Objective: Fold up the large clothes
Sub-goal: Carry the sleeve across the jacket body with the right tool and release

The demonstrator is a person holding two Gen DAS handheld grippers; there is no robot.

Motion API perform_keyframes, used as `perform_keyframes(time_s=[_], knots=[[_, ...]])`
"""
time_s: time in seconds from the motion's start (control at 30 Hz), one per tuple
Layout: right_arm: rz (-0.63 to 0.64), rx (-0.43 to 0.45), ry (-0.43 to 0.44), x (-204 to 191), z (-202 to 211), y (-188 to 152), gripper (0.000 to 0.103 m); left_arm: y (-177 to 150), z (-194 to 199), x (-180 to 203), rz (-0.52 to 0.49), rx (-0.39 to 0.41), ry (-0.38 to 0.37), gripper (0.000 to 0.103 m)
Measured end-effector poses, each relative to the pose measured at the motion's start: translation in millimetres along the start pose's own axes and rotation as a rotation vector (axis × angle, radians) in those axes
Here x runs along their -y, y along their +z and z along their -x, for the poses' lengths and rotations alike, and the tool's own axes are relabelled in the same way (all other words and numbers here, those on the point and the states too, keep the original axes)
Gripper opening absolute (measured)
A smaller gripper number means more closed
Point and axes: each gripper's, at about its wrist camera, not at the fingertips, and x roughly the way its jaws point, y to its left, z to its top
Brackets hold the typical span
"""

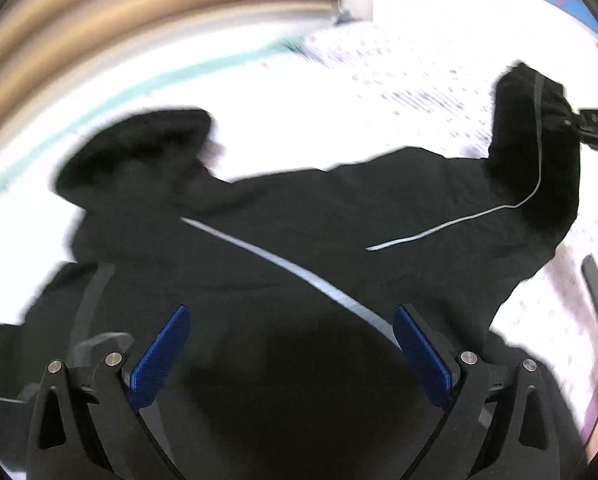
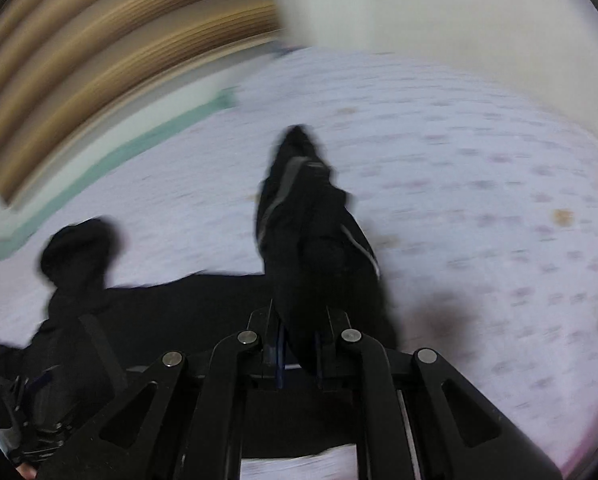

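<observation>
Your right gripper (image 2: 297, 344) has its fingers clamped on a bunched-up end of the black jacket (image 1: 299, 240), and that bit stands up off the bed sheet (image 2: 479, 200). The rest of the jacket sprawls across the pale dotted sheet, with thin grey piping (image 1: 299, 272) running over it and another lump of it (image 1: 139, 148) bunched at the far left. Your left gripper (image 1: 291, 348) sits over the middle of the jacket with its blue pads (image 1: 159, 360) wide apart and nothing pinched between them. Everything is pretty motion-blurred. A wooden slatted headboard (image 2: 119, 60) curves along the top left.
</observation>
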Motion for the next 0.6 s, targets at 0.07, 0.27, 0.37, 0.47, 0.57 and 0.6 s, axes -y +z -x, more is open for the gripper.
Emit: perform_keyframes(time_s=[0.07, 0.27, 0.37, 0.47, 0.57, 0.6], knots=[[0.044, -0.027, 0.074, -38.4, -4.1, -7.7, 0.013, -4.6, 20.9, -22.2, -0.003, 0.022, 0.058, 0.101], [0.168, -0.094, 0.227, -142.4, -9.3, -49.2, 0.013, -33.1, 66.2, -98.3, 0.124, 0.038, 0.101, 0.101], [0.22, -0.127, 0.286, -186.1, -11.6, -73.4, 0.013, -58.8, 81.9, -127.4, 0.207, 0.034, 0.104, 0.101], [0.303, -0.145, 0.296, -238.4, -11.2, -101.5, 0.015, -74.8, 86.6, -153.7, 0.29, 0.044, 0.091, 0.101], [0.363, -0.183, 0.319, -286.8, -22.2, -128.4, 0.015, -92.1, 89.1, -174.2, 0.366, 0.052, 0.05, 0.101], [0.38, -0.197, 0.336, -300.9, -25.4, -136.7, 0.015, -96.4, 86.1, -180.6, 0.397, 0.053, 0.009, 0.101]])
